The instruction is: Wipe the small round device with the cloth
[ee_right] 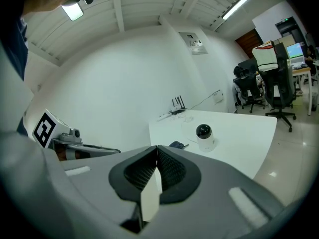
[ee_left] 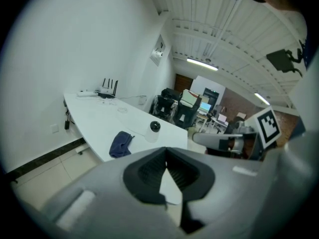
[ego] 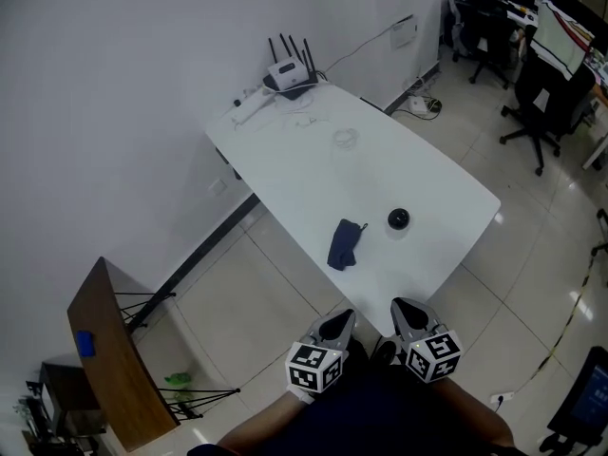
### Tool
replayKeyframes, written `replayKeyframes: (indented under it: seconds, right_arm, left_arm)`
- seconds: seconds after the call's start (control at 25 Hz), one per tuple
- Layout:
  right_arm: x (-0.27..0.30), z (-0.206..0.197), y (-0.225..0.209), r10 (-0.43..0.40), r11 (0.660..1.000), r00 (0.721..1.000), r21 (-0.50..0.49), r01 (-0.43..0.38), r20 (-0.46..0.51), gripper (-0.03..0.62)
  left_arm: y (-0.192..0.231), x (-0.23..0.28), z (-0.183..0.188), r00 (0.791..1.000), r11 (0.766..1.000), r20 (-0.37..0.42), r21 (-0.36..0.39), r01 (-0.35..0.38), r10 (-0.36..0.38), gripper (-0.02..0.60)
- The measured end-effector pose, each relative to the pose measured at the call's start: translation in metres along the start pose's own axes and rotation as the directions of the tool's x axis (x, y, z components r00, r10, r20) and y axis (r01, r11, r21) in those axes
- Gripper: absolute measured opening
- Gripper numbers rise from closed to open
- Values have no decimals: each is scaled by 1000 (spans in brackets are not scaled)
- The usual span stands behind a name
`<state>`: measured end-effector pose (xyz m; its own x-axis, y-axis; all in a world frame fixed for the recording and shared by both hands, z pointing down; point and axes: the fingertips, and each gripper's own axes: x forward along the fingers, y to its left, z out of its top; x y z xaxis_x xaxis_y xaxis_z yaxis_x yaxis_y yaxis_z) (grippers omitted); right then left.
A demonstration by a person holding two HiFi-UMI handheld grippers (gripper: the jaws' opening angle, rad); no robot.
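Observation:
On the white table (ego: 285,160) lies a crumpled dark blue cloth (ego: 345,243) (ee_left: 121,143) (ee_right: 177,145). To its right stands the small round device (ego: 398,220) (ee_left: 154,130) (ee_right: 204,136), white with a black dome. Both grippers are held low near the person's body, short of the table's near corner. My left gripper (ego: 336,325) (ee_left: 167,169) is shut with nothing in it. My right gripper (ego: 409,313) (ee_right: 157,167) is likewise shut and empty. Neither touches the cloth or the device.
A router (ego: 290,72) with antennas, a power strip (ego: 249,109) and loose cables sit at the table's far end. A wooden folding stand (ego: 109,354) stands at left on the tiled floor. Office chairs (ego: 541,93) and desks fill the far right.

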<state>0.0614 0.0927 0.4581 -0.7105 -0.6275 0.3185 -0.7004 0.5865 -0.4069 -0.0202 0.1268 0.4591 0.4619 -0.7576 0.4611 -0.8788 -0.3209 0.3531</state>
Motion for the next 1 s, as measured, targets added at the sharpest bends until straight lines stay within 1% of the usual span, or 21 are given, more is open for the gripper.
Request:
replayKeyframes:
  seconds: [0.2, 0.56, 0.64, 0.72, 0.8, 0.92, 1.0]
  right_arm:
    - [22, 3, -13, -16, 1000, 1000, 11, 17, -21, 12]
    - [73, 31, -31, -91, 996, 995, 11, 91, -34, 12]
    - [85, 38, -31, -103, 995, 994, 3, 103, -40, 12]
    - [95, 45, -31, -116, 993, 992, -5, 116, -42, 12]
    - [102, 50, -32, -136, 991, 990, -10, 136, -46, 12]
    - [107, 49, -35, -172, 985, 983, -13, 171, -65, 12]
    - [110, 47, -38, -189, 982, 978, -12, 189, -83, 12]
  left_arm:
    - [21, 21, 8, 1000, 1000, -21, -22, 1, -1, 3]
    - [71, 58, 50, 998, 997, -14, -50, 52, -53, 3]
    - [87, 63, 64, 998, 996, 19, -71, 57, -56, 6]
    - [101, 66, 84, 995, 994, 76, -86, 66, -60, 14]
    - [110, 71, 95, 991, 992, 103, -88, 92, -83, 28]
    - [125, 85, 90, 989, 985, 78, -112, 133, -125, 63]
    - [139, 95, 82, 990, 982, 46, -129, 136, -131, 81]
